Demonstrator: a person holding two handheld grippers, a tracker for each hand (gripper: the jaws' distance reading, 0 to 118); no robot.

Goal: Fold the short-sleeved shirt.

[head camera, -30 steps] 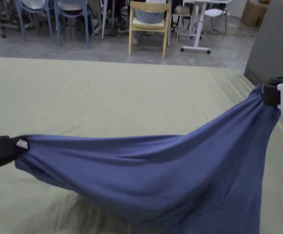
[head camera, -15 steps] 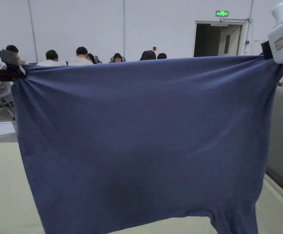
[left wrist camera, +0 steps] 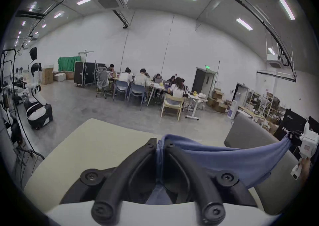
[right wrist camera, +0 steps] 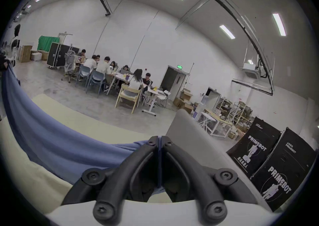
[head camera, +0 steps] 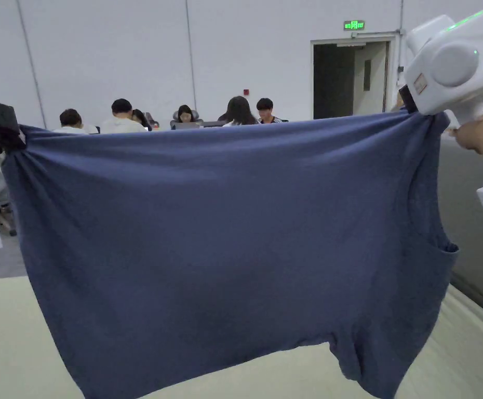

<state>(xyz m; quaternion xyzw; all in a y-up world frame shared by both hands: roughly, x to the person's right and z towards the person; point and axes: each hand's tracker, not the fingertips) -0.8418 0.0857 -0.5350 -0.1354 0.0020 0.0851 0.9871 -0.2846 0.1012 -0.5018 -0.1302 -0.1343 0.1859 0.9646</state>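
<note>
A blue shirt is held up by two corners, stretched between both grippers.

The left gripper (left wrist camera: 159, 145) is closed on bunched blue cloth at one upper corner, and the right gripper (right wrist camera: 159, 140) is pinched tight on the other corner. The short-sleeved shirt (head camera: 225, 249) is hung wide in the air between them, above the pale green table (head camera: 7, 337). A sleeve is seen low at the right side. People are seated at desks far behind.

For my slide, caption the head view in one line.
Both grippers, left gripper and right gripper, hold a blue shirt stretched wide above the green table.
</note>
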